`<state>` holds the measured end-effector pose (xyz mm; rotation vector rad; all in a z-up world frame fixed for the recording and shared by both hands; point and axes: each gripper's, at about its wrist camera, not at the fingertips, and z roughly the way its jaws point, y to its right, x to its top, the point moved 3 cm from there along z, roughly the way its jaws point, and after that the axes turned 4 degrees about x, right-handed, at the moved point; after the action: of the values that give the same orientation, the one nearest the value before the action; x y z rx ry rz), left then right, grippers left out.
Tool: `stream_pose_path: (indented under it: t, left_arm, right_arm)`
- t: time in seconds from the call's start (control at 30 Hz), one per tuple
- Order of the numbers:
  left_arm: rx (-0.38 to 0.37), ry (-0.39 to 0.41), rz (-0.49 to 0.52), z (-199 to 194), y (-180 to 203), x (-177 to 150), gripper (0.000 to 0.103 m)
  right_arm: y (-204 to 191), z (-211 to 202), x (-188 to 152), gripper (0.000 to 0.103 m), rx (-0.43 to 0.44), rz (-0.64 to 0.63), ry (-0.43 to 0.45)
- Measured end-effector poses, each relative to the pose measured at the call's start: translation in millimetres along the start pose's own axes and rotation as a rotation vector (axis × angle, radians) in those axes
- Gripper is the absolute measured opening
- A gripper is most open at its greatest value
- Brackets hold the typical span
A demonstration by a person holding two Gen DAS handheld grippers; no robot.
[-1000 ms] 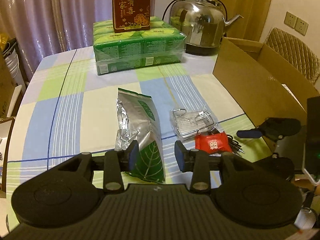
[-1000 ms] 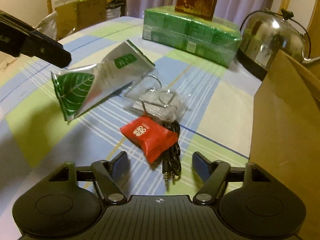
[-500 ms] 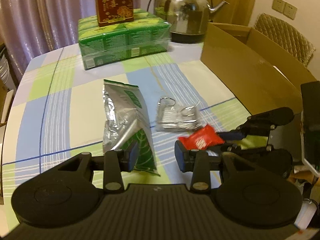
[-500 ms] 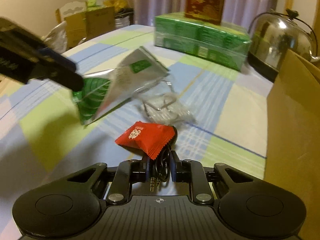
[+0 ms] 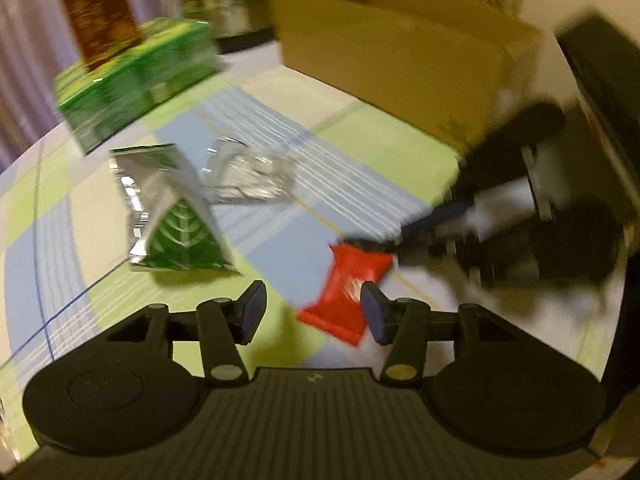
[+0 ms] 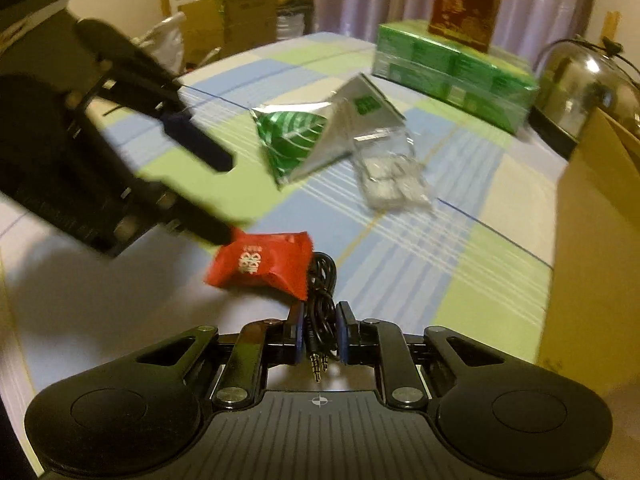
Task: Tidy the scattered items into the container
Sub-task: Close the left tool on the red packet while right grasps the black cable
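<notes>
My right gripper [image 6: 319, 332] is shut on a coiled black audio cable [image 6: 320, 284], whose plugs poke out behind the pads. A red candy packet [image 6: 264, 264] lies on the cloth against the cable. My left gripper [image 5: 314, 312] is open, and the red packet [image 5: 344, 296] sits just ahead of its right finger. In the right wrist view the left gripper [image 6: 224, 200] hovers at the packet's left end. Further back lie a silver-green pouch [image 5: 172, 208] and a clear plastic packet [image 5: 244, 176]. The open cardboard box [image 6: 592, 208] stands on the right.
A green tissue multipack [image 6: 452, 68] with a red-brown box [image 6: 468, 0] on top stands at the table's far end. A steel kettle [image 6: 584, 80] is beside it. Cartons and a chair stand beyond the table's far left edge.
My right gripper went from open to shut on the cable. My left gripper swung right from the pouch toward the red packet, and its jaws spread wider. The left wrist view is now blurred.
</notes>
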<state>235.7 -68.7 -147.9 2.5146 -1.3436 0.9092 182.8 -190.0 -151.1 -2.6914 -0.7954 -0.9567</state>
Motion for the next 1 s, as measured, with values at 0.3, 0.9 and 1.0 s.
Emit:
stream_pose_path:
  t: [0.3,0.9,1.0]
  left_arm:
    - [-0.032,-0.02,0.1,21,17,5,0.047]
    - [-0.065,-0.093,0.092,33,20,9,0.026]
    - [-0.054,-0.089,0.08,32,16,9,0.026]
  right_arm:
    - [13,-10,-19,0.034,-0.001,0.077,0.006]
    - [16,-2,-12,0.035,0.038,0.001,0.06]
    - [12,1,-12,0.035,0.026,-0.028,0.06]
